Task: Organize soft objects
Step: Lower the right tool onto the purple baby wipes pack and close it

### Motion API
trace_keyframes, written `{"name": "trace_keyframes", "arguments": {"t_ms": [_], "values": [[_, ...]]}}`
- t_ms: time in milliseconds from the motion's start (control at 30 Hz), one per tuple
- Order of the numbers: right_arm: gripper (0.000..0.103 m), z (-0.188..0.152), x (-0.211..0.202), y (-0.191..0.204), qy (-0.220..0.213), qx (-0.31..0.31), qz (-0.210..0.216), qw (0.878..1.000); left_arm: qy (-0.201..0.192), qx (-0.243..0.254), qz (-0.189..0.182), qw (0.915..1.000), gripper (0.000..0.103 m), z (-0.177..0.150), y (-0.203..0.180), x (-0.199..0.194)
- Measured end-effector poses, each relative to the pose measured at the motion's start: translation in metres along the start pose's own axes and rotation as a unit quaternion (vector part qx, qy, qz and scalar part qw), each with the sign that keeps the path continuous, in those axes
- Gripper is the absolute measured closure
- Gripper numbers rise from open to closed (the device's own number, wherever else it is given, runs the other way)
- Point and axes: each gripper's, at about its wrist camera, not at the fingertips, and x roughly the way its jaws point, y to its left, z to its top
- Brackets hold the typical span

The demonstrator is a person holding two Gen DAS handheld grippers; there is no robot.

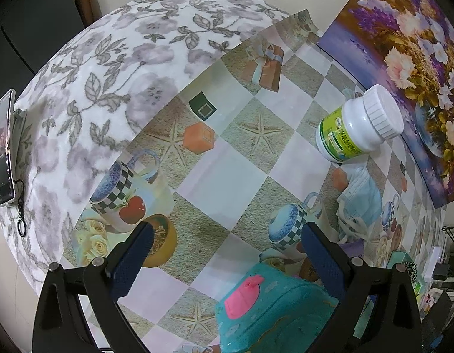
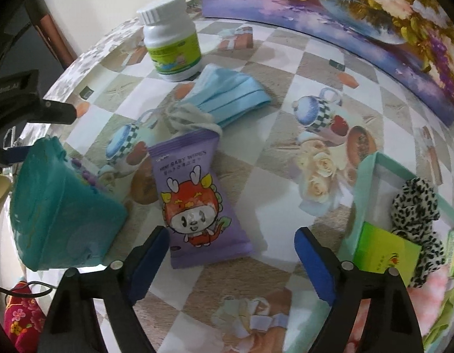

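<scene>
My left gripper (image 1: 227, 244) is open above the table, with a teal wipes pack (image 1: 271, 309) with a pink lid lying just below between its fingers. That pack also shows at the left of the right wrist view (image 2: 59, 206). My right gripper (image 2: 231, 247) is open and empty, just in front of a purple baby-wipes packet (image 2: 194, 200). A blue face mask (image 2: 227, 97) lies beyond it, and also shows in the left wrist view (image 1: 359, 203). A leopard-print scrunchie (image 2: 418, 220) lies in a mint-green box (image 2: 365, 182) at the right.
A white pill bottle with a green label (image 2: 172, 38) stands at the back, also seen in the left wrist view (image 1: 356, 123). A floral painting (image 2: 374, 14) leans on the wall. A phone (image 1: 3, 147) lies on a floral cloth (image 1: 94, 73). A green card (image 2: 386, 253) is in the box.
</scene>
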Motion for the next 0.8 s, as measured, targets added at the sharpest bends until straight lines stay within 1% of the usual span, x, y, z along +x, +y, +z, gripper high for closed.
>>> {"name": "trace_keyframes", "arguments": {"t_ms": [100, 200, 267, 500, 700, 767, 800], "values": [[0.015, 0.002, -0.004, 0.002, -0.009, -0.002, 0.009, 1.0, -0.001, 0.001, 0.0, 1.0, 0.003, 0.0, 0.0, 0.0], [0.016, 0.004, -0.006, 0.011, -0.016, -0.025, 0.01, 1.0, -0.001, 0.002, 0.0, 1.0, 0.003, 0.0, -0.001, -0.001], [0.017, 0.005, -0.005, 0.019, -0.014, -0.04, 0.008, 0.999, -0.001, 0.001, 0.0, 1.0, 0.003, 0.0, -0.001, -0.001], [0.027, 0.006, 0.009, 0.028, -0.005, -0.053, 0.011, 0.999, -0.002, 0.002, 0.0, 1.0, 0.003, 0.0, -0.001, 0.0], [0.03, 0.01, 0.015, 0.029, -0.012, -0.052, 0.009, 0.999, -0.003, 0.008, 0.002, 1.0, 0.003, 0.0, -0.004, 0.0], [0.032, 0.012, 0.015, 0.029, -0.015, -0.052, 0.007, 0.999, -0.004, 0.011, 0.002, 0.9999, 0.003, 0.0, -0.004, -0.001], [0.034, 0.011, 0.014, 0.028, -0.015, -0.052, 0.006, 0.999, -0.004, 0.012, 0.003, 0.9999, 0.003, 0.0, -0.005, -0.001]]}}
